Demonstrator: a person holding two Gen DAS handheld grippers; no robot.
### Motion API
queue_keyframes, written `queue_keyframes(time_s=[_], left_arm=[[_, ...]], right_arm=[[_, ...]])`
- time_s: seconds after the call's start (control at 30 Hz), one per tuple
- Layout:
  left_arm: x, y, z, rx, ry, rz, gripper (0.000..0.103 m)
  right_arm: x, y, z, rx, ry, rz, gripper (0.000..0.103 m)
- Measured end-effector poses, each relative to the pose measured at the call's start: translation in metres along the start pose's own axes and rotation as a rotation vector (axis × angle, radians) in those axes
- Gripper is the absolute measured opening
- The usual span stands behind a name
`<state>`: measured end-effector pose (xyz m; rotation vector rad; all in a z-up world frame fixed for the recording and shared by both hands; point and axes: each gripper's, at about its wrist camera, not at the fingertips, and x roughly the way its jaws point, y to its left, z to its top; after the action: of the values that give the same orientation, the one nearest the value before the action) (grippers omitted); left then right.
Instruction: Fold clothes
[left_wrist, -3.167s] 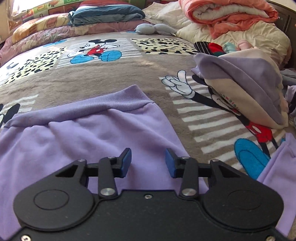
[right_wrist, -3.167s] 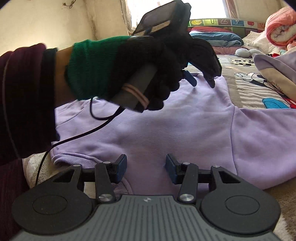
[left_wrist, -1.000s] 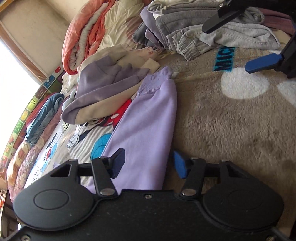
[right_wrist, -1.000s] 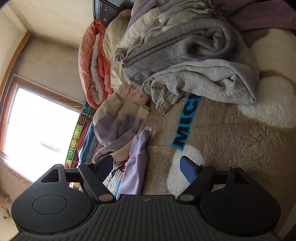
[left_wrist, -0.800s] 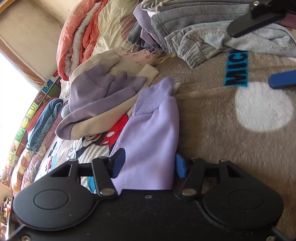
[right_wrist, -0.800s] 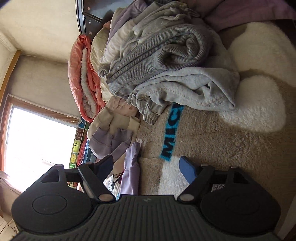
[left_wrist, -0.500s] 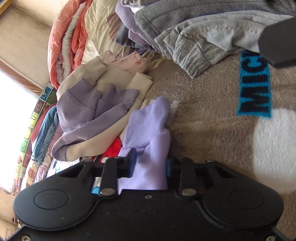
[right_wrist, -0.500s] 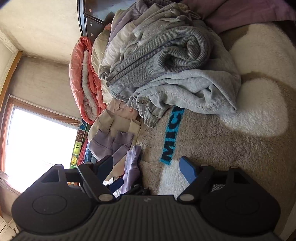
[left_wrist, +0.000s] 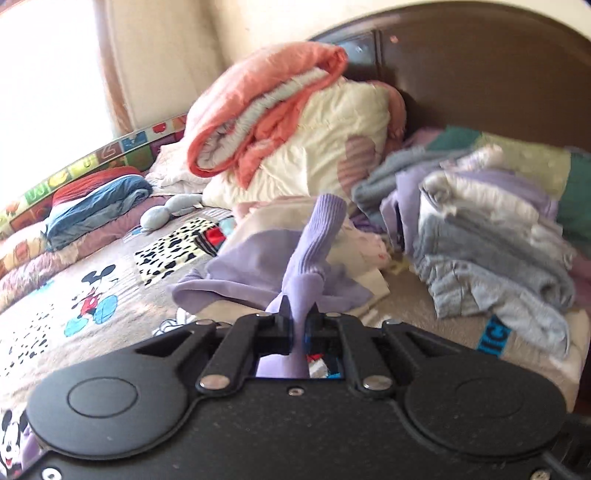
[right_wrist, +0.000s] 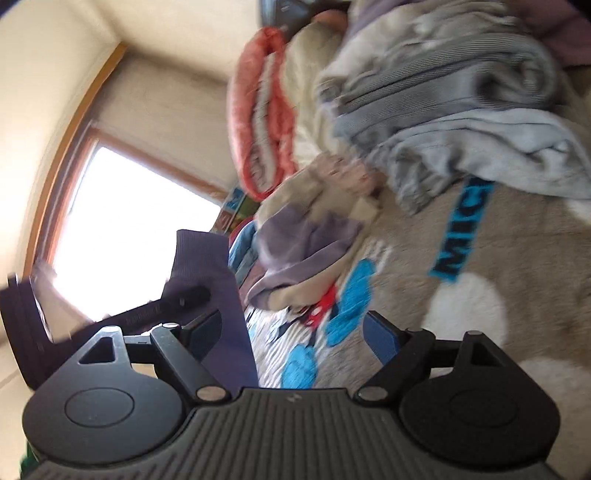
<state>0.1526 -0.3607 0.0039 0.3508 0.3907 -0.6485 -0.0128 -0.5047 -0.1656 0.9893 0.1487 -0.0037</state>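
Note:
My left gripper is shut on the sleeve of the lilac sweatshirt, just below its ribbed cuff, and holds it lifted above the bed. The cuff stands up in front of the camera. In the right wrist view the same lifted sleeve hangs at the left, with the left gripper's black body beside it. My right gripper is open and empty above the Mickey Mouse blanket. The rest of the sweatshirt is hidden below the left gripper.
A purple and beige garment lies crumpled just behind the sleeve. A heap of grey and lilac clothes sits at the right. Rolled orange and cream quilts lean on the dark headboard. Pillows lie at the far left.
My left gripper shut on the lilac sleeve near the cuff and lifted it off the blanket, swinging upright. My right gripper stayed open and shifted a little.

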Motion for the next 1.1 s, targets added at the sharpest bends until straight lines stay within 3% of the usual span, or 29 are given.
queue_keyframes(time_s=[0.1,0.27,0.43,0.53,1.1], left_arm=[[-0.030,0.039,0.004,-0.108,-0.025,-0.010,0.004],[-0.069,0.095,-0.005,-0.240,-0.053,0.011,0.003],[-0.105,0.145,-0.023,-0.351,-0.079,0.025,0.003],[-0.122,0.168,-0.032,-0.378,-0.086,0.041,0.003],[-0.182,0.281,-0.122,-0.556,-0.113,0.146,0.004]], right_arm=[[0.019,0.051,-0.030,-0.252,0.106,0.055,0.083],[0.050,0.114,-0.103,-0.638,0.342,0.053,0.081],[0.063,0.137,-0.160,-0.856,0.459,-0.005,0.070],[0.065,0.139,-0.179,-0.920,0.481,-0.044,0.063],[0.053,0.161,-0.226,-1.191,0.422,-0.068,0.059]])
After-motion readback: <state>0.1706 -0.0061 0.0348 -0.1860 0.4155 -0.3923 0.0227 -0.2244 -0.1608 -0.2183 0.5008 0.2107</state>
